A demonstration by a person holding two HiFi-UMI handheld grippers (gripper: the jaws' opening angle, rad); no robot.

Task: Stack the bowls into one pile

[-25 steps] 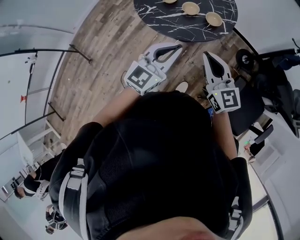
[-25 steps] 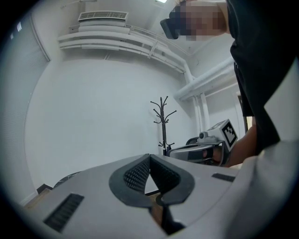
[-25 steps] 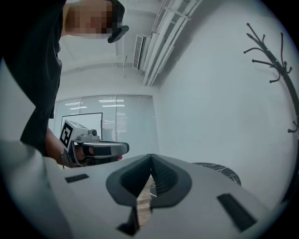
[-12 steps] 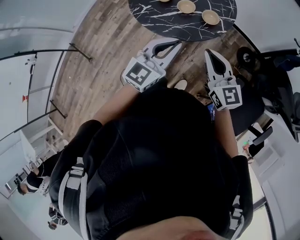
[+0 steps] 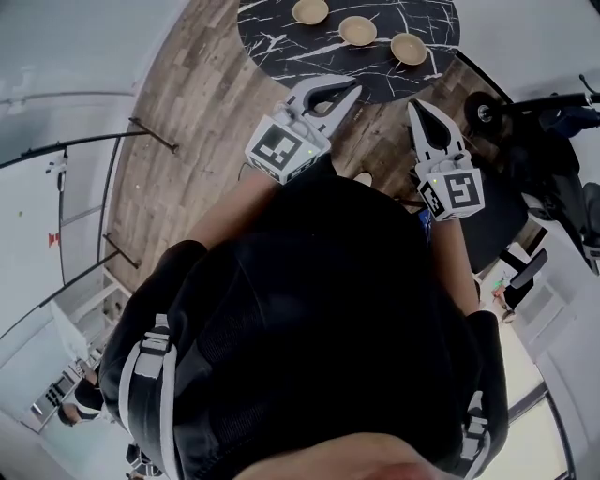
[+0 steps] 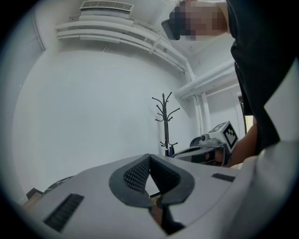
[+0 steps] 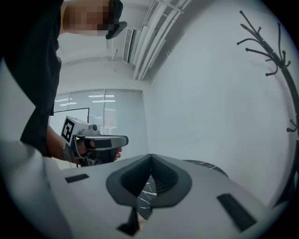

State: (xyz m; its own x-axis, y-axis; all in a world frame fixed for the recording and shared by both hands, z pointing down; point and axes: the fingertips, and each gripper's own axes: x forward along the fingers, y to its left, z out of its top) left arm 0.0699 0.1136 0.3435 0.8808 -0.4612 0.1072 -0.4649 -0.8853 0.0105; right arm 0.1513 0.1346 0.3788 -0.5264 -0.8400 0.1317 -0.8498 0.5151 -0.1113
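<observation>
Three tan bowls stand apart in a row on the round black marble table [image 5: 281, 33] at the top of the head view: a left bowl [image 5: 310, 11], a middle bowl [image 5: 357, 30] and a right bowl [image 5: 409, 48]. My left gripper [image 5: 353, 87] and right gripper [image 5: 413, 105] are both held short of the table's near edge, pointing at it, shut and with nothing in them. The left gripper view shows its jaws [image 6: 150, 157] closed tip to tip. The right gripper view shows its jaws [image 7: 151, 157] closed too, with the table [image 7: 208, 166] just beyond; no bowl shows in either.
Wooden floor lies between me and the table. A black wheeled vehicle [image 5: 525, 103] and a dark chair [image 5: 497, 220] stand at the right. A coat stand [image 6: 165, 122] rises by the white wall. Thin metal rails [image 5: 155, 136] run along the left.
Both grippers and I have moved toward the table. The table has slid lower in the head view and a third bowl has come into sight. Both jaws stay shut.
</observation>
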